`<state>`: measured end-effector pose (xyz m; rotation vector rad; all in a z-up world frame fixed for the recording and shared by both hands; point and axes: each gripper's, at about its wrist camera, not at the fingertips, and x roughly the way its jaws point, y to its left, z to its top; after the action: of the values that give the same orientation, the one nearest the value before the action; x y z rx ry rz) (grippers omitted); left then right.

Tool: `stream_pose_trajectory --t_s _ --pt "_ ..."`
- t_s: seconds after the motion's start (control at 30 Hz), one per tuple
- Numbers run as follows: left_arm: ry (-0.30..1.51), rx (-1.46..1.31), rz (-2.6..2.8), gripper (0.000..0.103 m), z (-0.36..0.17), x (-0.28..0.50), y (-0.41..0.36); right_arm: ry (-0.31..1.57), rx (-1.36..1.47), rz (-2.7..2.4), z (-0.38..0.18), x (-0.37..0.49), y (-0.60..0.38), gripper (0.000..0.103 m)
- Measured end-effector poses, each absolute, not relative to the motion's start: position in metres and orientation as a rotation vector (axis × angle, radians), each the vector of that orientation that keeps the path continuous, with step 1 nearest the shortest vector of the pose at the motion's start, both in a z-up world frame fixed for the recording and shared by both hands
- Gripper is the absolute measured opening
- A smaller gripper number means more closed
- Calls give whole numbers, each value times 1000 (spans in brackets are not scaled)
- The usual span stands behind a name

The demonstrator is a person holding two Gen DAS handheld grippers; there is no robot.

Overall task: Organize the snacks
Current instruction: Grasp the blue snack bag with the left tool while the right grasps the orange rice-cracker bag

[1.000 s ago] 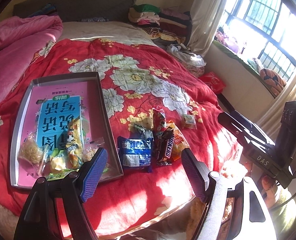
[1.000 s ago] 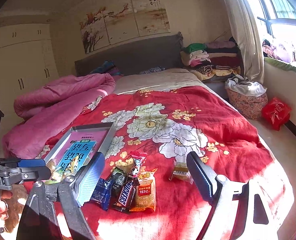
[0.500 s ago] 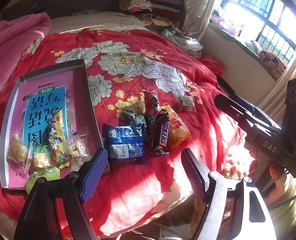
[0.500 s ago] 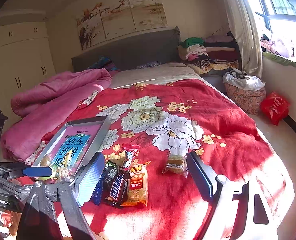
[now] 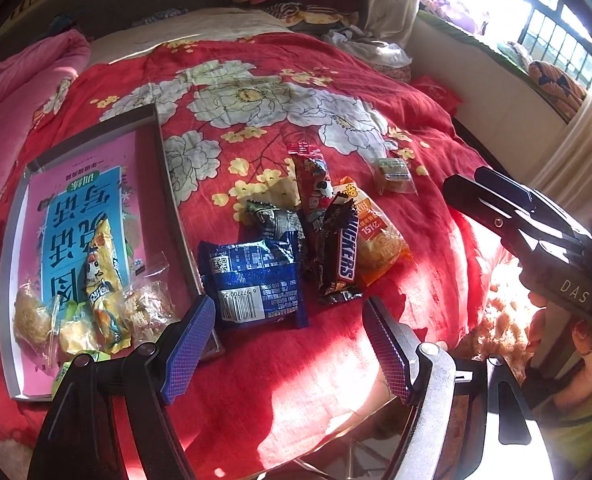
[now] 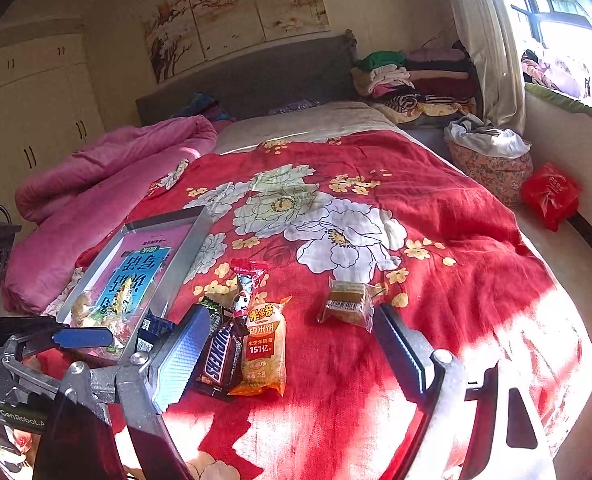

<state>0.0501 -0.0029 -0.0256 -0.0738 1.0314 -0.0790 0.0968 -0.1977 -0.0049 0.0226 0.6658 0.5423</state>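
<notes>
claw (image 5: 287, 344) now nearer blue packet (image 5: 255, 280)

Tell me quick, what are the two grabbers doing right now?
Left gripper: open, holding nothing, above the blue snack packet.
Right gripper: open, holding nothing.

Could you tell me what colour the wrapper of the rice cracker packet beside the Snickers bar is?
Orange rice cracker packet, seen best in the right wrist view.

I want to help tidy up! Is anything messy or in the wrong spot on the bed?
Yes. Some snacks sit in the gray tray, but others lie jumbled on the red blanket beside it: the blue packet, the Snickers bar overlapping the orange rice cracker pack, and a small clear-wrapped cake lying apart.
</notes>
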Motion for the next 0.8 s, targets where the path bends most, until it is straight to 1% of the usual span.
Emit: stream_pose_trajectory --t_s 0.53,0.8 --pt "1113 84 -58 77 -42 82 -6 747 1 549 -23 105 -191 83" --pt "1162 182 -75 77 -50 90 -13 805 -58 555 -40 108 -178 83"
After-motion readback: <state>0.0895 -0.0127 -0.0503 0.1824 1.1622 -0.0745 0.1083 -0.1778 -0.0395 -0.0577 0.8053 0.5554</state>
